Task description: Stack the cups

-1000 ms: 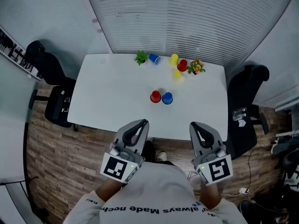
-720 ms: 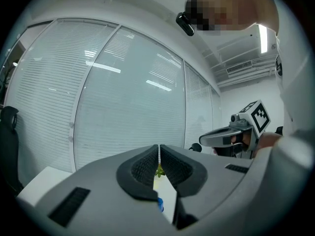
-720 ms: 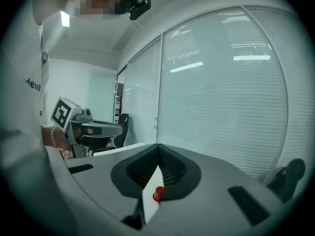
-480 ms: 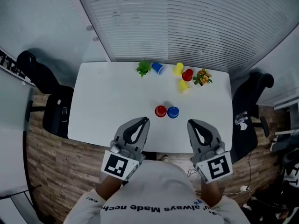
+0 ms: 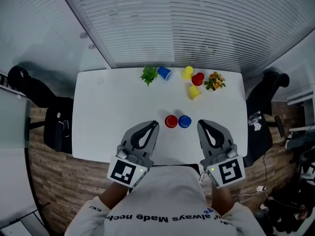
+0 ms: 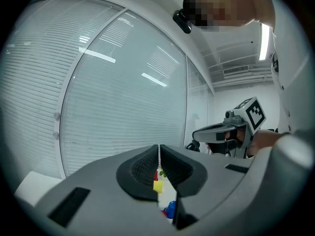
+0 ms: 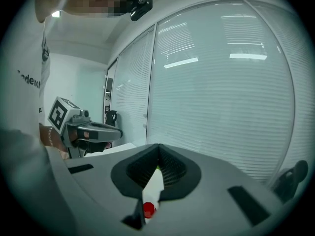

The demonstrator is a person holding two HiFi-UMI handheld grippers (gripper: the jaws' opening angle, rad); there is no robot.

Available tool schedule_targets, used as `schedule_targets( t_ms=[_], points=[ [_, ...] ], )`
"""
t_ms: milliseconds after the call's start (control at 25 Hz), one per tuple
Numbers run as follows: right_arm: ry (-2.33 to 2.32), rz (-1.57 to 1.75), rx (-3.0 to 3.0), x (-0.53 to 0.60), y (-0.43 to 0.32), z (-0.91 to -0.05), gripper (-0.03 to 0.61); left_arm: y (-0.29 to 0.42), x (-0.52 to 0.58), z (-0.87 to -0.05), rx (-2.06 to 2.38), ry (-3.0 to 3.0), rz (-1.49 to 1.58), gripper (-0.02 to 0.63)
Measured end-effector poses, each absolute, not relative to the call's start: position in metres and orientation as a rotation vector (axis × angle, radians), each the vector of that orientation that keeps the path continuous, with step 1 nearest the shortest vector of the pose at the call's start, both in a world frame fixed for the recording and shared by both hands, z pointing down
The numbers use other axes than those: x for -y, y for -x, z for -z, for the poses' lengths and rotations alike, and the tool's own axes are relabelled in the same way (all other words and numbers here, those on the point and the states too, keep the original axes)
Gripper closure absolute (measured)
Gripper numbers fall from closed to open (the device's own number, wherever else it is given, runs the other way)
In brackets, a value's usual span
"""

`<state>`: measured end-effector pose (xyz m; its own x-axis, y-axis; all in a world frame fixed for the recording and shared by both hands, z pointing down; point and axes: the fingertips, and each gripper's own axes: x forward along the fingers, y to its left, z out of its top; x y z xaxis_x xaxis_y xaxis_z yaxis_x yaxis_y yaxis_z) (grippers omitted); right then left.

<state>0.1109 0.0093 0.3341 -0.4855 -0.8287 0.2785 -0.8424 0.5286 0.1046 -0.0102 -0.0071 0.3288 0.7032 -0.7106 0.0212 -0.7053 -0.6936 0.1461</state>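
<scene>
A red cup (image 5: pixel 171 121) and a blue cup (image 5: pixel 184 121) stand side by side near the front of the white table (image 5: pixel 113 112). Several more cups lie at the far edge: blue (image 5: pixel 164 73), yellow (image 5: pixel 187 73), red (image 5: pixel 198 78), and yellow (image 5: pixel 194 92). My left gripper (image 5: pixel 154 125) is shut and empty, just left of the red cup. My right gripper (image 5: pixel 201 124) is shut and empty, just right of the blue cup. Both hover over the table's near edge. Through the left gripper's (image 6: pixel 159 149) closed jaws a yellow cup (image 6: pixel 157 186) and the blue cup (image 6: pixel 170 209) show. Below the right gripper (image 7: pixel 158 146) the red cup (image 7: pixel 148 209) shows.
Two small potted plants stand at the back, a green one (image 5: pixel 149 74) and a flowering one (image 5: pixel 215 81). Black office chairs sit at the table's left (image 5: pixel 54 127) and right (image 5: pixel 263 112). A blind-covered glass wall (image 5: pixel 187 28) runs behind the table.
Both grippers have moved forward over the table's near edge and now flank the red and blue cups. The jaws stayed shut. No cup has moved.
</scene>
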Motion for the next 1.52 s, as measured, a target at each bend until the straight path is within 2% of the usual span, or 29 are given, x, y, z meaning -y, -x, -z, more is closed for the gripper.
schedule_targets(
  t_ms=[160, 400, 840, 1520],
  points=[
    [-1.409, -0.089, 2.430, 0.009, -0.119, -0.351, 0.569, 0.011, 0.019, -0.337, 1.149, -2.762, 0.044, 0.584],
    [-1.467, -0.125, 2.346, 0.056, -0.146, -0.389, 0.535, 0.012, 0.031, -0.346, 1.142, -2.752, 0.039, 0.584],
    [-1.431, -0.297, 2.134, 0.150, -0.210, -0.520, 0.433, 0.013, 0.039, -0.355, 1.123, -2.721, 0.025, 0.584],
    [-1.375, -0.449, 1.949, 0.243, -0.257, -0.631, 0.365, 0.018, 0.055, -0.374, 1.140, -2.649, -0.016, 0.584]
  ],
)
